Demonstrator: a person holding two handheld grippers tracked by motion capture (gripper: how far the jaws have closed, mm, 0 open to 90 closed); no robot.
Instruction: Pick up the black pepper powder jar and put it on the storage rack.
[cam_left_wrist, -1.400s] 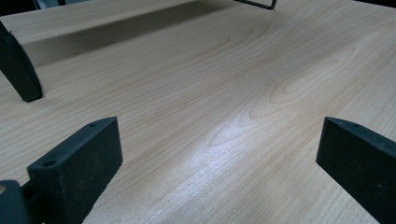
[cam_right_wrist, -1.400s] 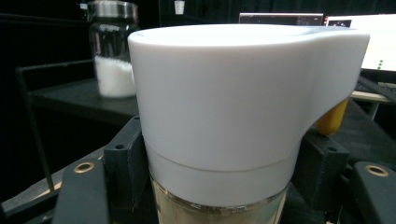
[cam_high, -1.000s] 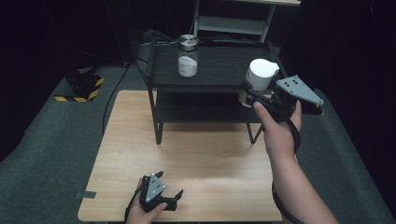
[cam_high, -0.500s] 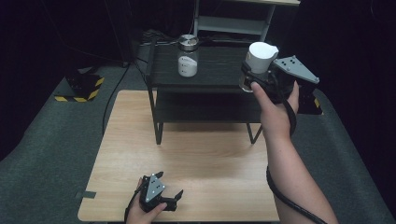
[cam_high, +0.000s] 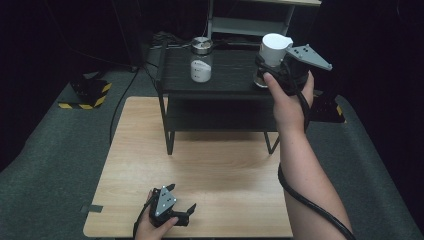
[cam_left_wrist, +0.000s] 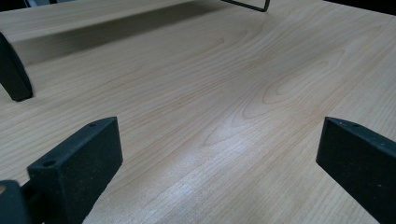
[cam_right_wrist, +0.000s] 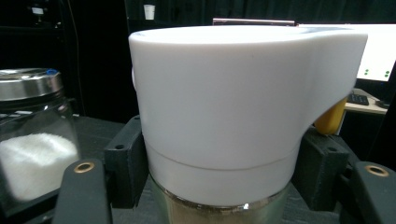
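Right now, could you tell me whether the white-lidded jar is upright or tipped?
Upright: the white-lidded jar stands lid up on the black shelf, the right tongs shut on it.

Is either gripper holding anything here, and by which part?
The right gripper clamps the white-lidded jar around its lid's lower edge; the left gripper holds nothing.

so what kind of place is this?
Likely a lab or recording studio, not a kitchen: black drapes around a lone wooden table, hazard-striped block on grey carpet, lit monitor behind the white-lidded jar in the right hand-held gripper.
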